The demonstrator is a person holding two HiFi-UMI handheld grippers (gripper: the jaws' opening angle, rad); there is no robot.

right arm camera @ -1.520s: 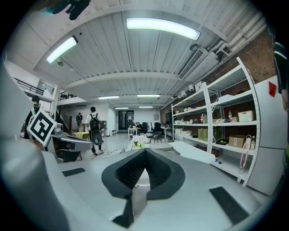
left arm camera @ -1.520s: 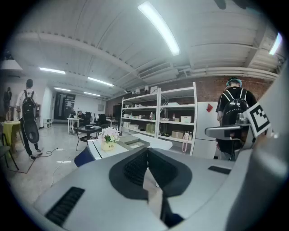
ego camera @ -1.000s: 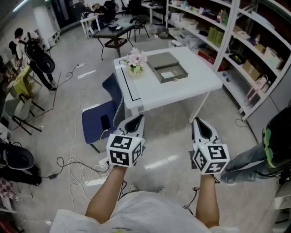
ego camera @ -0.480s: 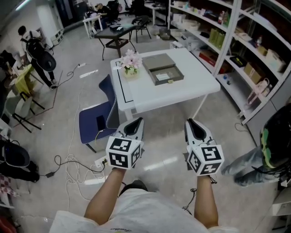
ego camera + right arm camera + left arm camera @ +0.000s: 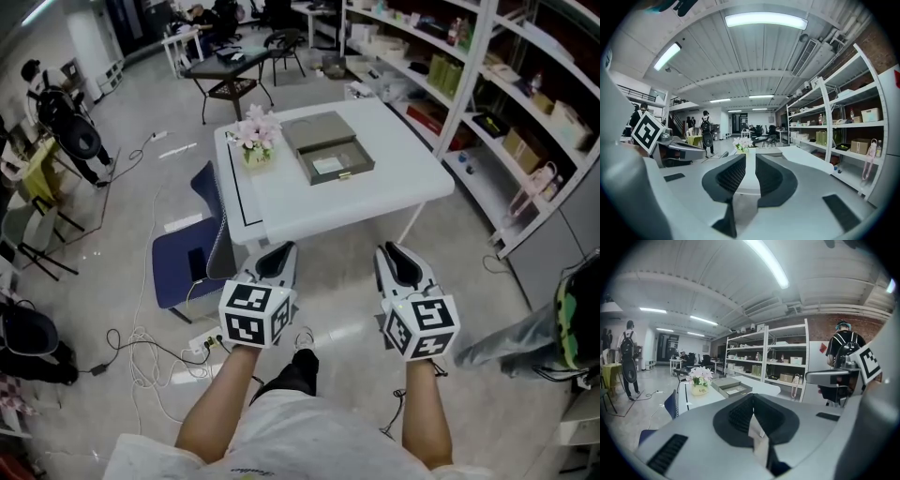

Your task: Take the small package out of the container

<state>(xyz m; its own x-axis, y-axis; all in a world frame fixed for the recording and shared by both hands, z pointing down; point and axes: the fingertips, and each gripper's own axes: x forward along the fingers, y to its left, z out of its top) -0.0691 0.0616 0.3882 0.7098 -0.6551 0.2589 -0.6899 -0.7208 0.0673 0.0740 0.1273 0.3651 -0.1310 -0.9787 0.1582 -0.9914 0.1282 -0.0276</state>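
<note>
Flat grey box on white table
Pale package in its tray; left gripper jaws together, right gripper opening, empty

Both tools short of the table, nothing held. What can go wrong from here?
1. Loose cables lie near the person's shoe, and a blue chair stands by the table: trip or snag risk.
2. The flower pot stands right beside the grey container; a reach from the left may tip it.
3. The package lies flat in the open drawer; the left tool is shut, so it may jam against the drawer wall.
</note>
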